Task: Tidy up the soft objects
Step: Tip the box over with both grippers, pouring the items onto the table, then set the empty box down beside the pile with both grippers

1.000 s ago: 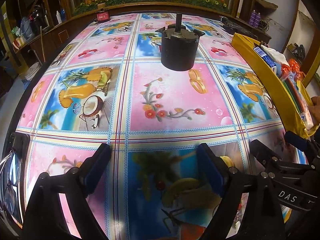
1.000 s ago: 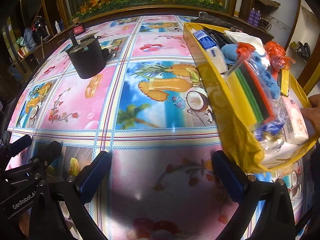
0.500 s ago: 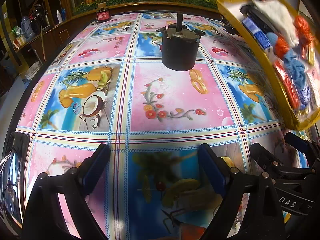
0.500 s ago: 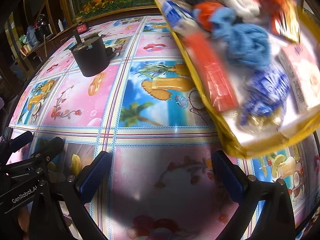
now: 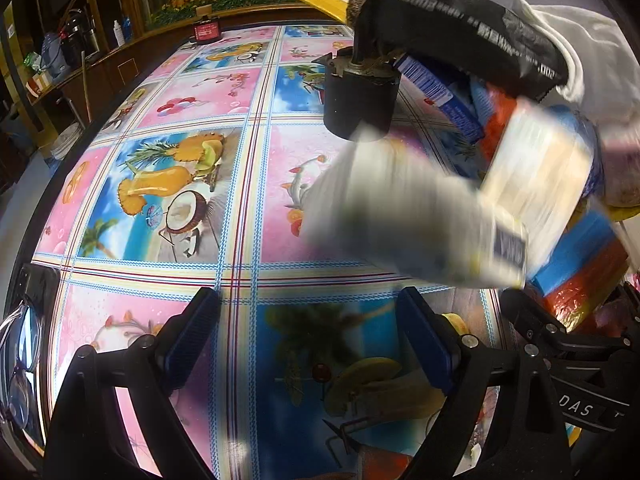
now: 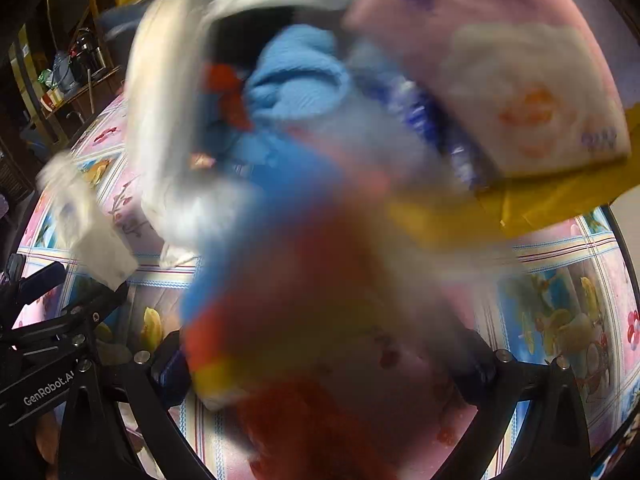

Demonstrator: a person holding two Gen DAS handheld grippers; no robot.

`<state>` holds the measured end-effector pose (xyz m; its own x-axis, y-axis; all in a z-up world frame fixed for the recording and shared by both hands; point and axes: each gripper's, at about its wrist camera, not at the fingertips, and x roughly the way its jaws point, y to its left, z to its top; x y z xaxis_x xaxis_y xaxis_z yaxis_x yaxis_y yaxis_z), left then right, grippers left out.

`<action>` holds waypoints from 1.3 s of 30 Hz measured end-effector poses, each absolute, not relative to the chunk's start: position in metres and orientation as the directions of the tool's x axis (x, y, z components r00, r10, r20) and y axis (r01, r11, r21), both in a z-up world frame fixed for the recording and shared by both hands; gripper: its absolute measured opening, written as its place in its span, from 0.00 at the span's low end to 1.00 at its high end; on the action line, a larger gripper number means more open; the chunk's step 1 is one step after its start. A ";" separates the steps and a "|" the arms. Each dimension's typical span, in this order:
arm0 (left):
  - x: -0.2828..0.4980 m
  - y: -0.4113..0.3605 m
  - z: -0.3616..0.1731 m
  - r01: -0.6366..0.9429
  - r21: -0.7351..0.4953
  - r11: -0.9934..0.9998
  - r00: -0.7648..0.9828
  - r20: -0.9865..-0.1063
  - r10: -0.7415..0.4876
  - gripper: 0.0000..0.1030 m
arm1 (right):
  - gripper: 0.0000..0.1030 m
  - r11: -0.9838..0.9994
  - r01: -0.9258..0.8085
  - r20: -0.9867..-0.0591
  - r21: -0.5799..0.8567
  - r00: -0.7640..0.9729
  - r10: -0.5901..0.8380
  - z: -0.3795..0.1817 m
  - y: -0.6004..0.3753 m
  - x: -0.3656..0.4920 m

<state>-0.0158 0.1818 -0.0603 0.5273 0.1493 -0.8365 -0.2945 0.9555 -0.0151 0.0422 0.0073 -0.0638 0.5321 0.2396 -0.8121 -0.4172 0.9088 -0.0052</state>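
Table (image 5: 248,184): fruit-print cloth, bare on the left, probably the spot meant for sorting.
Bag (image 6: 560,196): yellow, tipped above the table's right side so its contents spill out.
Soft things (image 6: 296,76): blue cloth, red and white packs, tumbling in a blur over the right half; nothing sorted yet, I'd say.
Black pot (image 5: 360,100): upright mid-table, behind the falling white pack (image 5: 400,216).
Left gripper (image 5: 312,340): low, fingers wide, empty, waiting.
Right gripper (image 6: 320,364): fingers wide, empty; spill blurs across them.

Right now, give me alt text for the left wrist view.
Blurred soft packages tumble onto a fruit-print tablecloth from the right, near a black cylinder. The open left hand-held gripper sits empty below.
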 end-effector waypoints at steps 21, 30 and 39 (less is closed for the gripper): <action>-0.016 0.183 -0.061 -0.296 -0.014 0.955 0.526 -0.837 0.151 0.89 | 0.99 0.909 -0.418 -0.812 -0.005 0.532 0.240 -0.062 0.005 0.040; -0.016 0.182 -0.061 -0.297 -0.013 0.955 0.526 -0.837 0.152 0.89 | 0.99 0.908 -0.418 -0.812 -0.005 0.532 0.240 -0.062 0.005 0.040; -0.016 0.182 -0.061 -0.297 -0.013 0.955 0.525 -0.838 0.152 0.90 | 0.99 0.909 -0.417 -0.812 -0.005 0.532 0.240 -0.061 0.005 0.039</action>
<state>-0.0156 0.1823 -0.0609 0.5247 0.1523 -0.8375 -0.2974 0.9547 -0.0127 0.0392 0.0047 -0.0615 0.5322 0.2404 -0.8118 -0.4175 0.9087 -0.0046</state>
